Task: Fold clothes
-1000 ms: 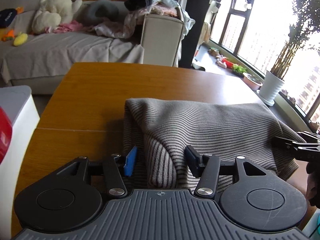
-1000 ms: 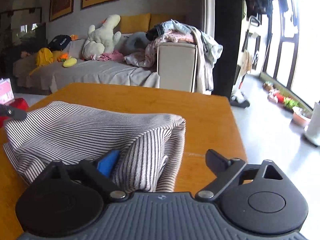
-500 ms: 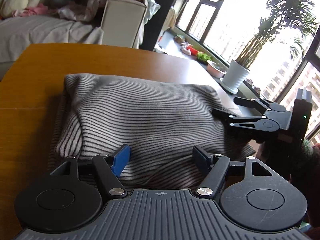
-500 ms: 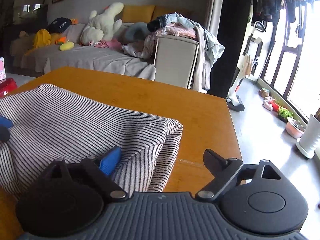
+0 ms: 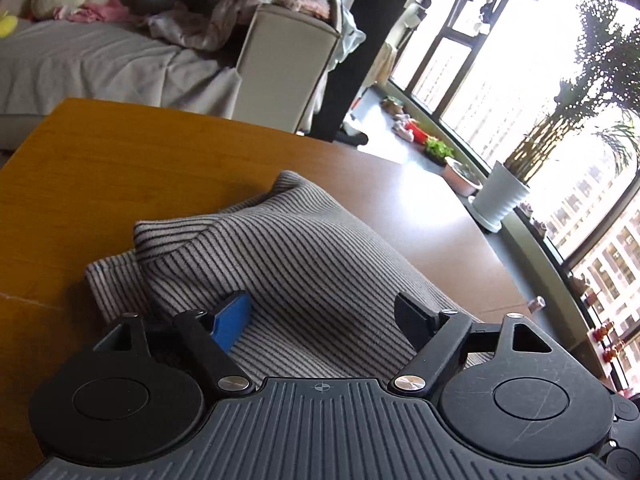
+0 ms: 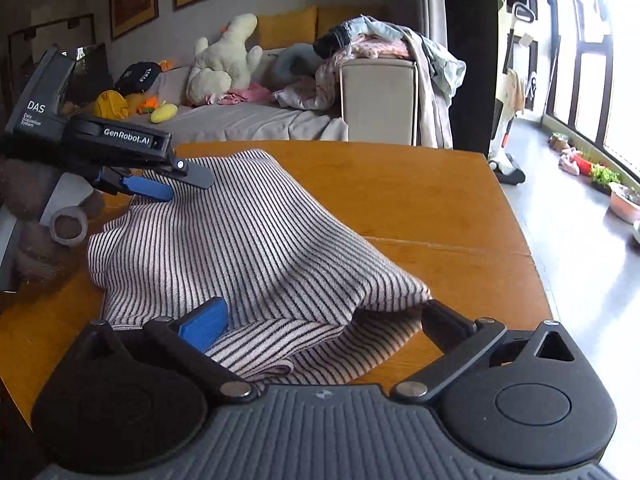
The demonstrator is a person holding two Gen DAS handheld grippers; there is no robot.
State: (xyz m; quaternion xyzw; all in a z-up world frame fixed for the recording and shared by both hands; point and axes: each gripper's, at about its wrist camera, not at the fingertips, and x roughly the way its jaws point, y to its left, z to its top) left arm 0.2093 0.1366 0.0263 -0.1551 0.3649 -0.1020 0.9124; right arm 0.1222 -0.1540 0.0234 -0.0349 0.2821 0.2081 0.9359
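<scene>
1. Left gripper (image 5: 324, 312): jaws spread wide, blue pad on one side and black on the other, poised over the near edge of the garment (image 5: 288, 248) with nothing clamped
2. Right gripper (image 6: 324, 316): jaws also spread wide, straddling the garment's near corner; the black jaw sits at the lifted fold's edge, the blue one rests on the fabric, no grip made
3. From the right view the left gripper (image 6: 168, 184) shows at the garment's far left side, its tips over the cloth; whether they touch it I cannot tell
4. The garment is a grey knit with thin dark stripes, folded into a thick bundle, lying on the counter (image 6: 420, 200) near its front edge, with a lower layer sticking out beneath the top fold
5. Beyond the counter stands a sofa (image 6: 260, 120) piled with clothes (image 6: 376, 44) and a plush toy (image 6: 224, 64)
6. A potted plant (image 5: 504, 196) stands by the windows on the right
</scene>
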